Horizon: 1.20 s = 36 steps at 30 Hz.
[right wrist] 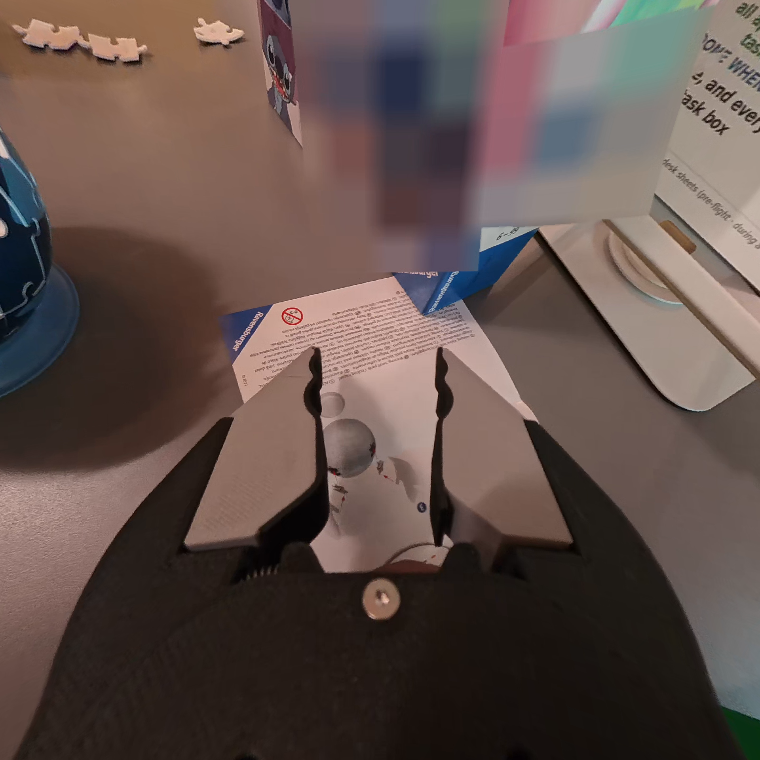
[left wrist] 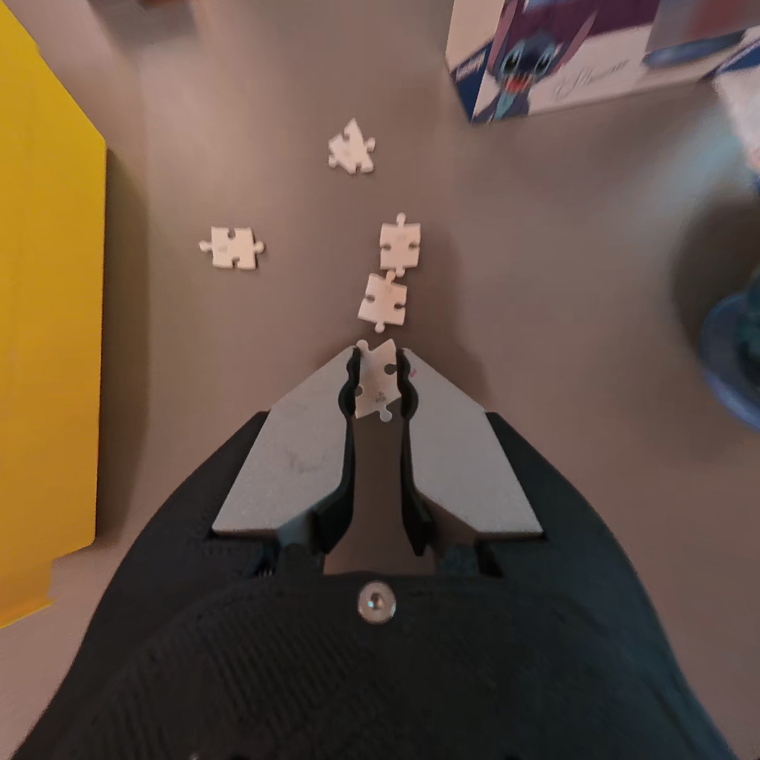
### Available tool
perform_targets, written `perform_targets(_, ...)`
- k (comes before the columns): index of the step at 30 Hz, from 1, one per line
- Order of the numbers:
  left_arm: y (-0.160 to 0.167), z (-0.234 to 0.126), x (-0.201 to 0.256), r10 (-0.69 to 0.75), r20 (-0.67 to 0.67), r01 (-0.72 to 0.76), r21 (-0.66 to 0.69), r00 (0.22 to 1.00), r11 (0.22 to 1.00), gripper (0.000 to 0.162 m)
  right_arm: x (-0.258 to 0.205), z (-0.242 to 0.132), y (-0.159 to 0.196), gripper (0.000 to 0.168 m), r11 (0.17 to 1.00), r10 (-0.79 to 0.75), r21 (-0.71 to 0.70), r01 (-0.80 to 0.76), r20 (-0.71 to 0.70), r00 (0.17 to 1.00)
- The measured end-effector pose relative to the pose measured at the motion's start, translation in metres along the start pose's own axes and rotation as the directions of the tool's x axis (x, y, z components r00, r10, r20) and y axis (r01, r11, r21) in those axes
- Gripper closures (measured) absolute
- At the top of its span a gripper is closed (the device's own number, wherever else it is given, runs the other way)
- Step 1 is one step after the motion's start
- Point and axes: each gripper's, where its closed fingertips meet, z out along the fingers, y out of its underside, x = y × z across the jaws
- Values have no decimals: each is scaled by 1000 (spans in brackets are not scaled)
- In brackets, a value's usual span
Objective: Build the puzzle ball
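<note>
My left gripper (left wrist: 378,357) is shut on a white puzzle piece (left wrist: 376,380) and holds it above the grey table. Several more white pieces lie ahead of it: two touching ones (left wrist: 390,273), one to the left (left wrist: 232,248), one farther off (left wrist: 352,149). The partly built blue puzzle ball on its blue stand shows blurred at the right edge of the left wrist view (left wrist: 732,353) and at the left edge of the right wrist view (right wrist: 24,267). My right gripper (right wrist: 377,353) is open and empty above a printed instruction sheet (right wrist: 370,325). White pieces (right wrist: 82,39) also lie far left.
A yellow box (left wrist: 45,288) stands along the left side. The puzzle's picture box (left wrist: 575,61) stands at the back right; it also shows in the right wrist view (right wrist: 281,70). A white stand with printed sheets (right wrist: 678,308) is at the right. Left tips to right tips: about 35 cm.
</note>
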Motion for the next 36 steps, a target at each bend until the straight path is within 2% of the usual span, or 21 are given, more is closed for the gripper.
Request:
perform_targets(4, -35, -25, 12, -49, -67, 59, 148, 997, 987, 147, 5, -2, 0, 116, 1000, 11, 6, -11, -11, 1000)
perform_targets(9, -53, -48, 25, -67, -127, 93, 204, 990, 975, 147, 8, -3, 0, 116, 1000, 6, 4, -6, -20, 1000)
perform_targets(13, -66, -68, 45, -92, -276, 169, 271, 957, 948, 147, 7, -7, -6, 116, 1000, -1, 25, 2, -25, 1000)
perform_targets(16, -80, -84, 72, -64, -431, 220, 322, 900, 921, 147, 4, -16, -19, 116, 996, -21, 81, 22, -13, 1000)
perform_targets(21, -109, -98, 115, 29, -577, 242, 386, 816, 890, 147, -18, -58, -71, 124, 959, -85, 278, 58, 87, 993)
perform_targets(24, -135, -103, 144, 110, -611, 210, 428, 784, 879, 147, -35, -85, -106, 121, 928, -95, 371, 35, 145, 985)
perform_targets(27, -168, -113, 174, 215, -613, 169, 506, 760, 846, 147, -59, -103, -141, 117, 914, -135, 404, 44, 201, 970)
perform_targets(31, -219, -133, 203, 312, -615, 191, 613, 724, 767, 147, -87, -111, -185, 112, 920, -189, 385, 79, 257, 948)
perform_targets(34, -254, -142, 213, 333, -609, 222, 657, 720, 721, 147, -94, -114, -218, 110, 898, -212, 431, 92, 240, 947)
perform_targets(36, -267, -141, 217, 333, -601, 218, 661, 727, 718, 147, -93, -115, -233, 112, 877, -225, 470, 106, 206, 952)
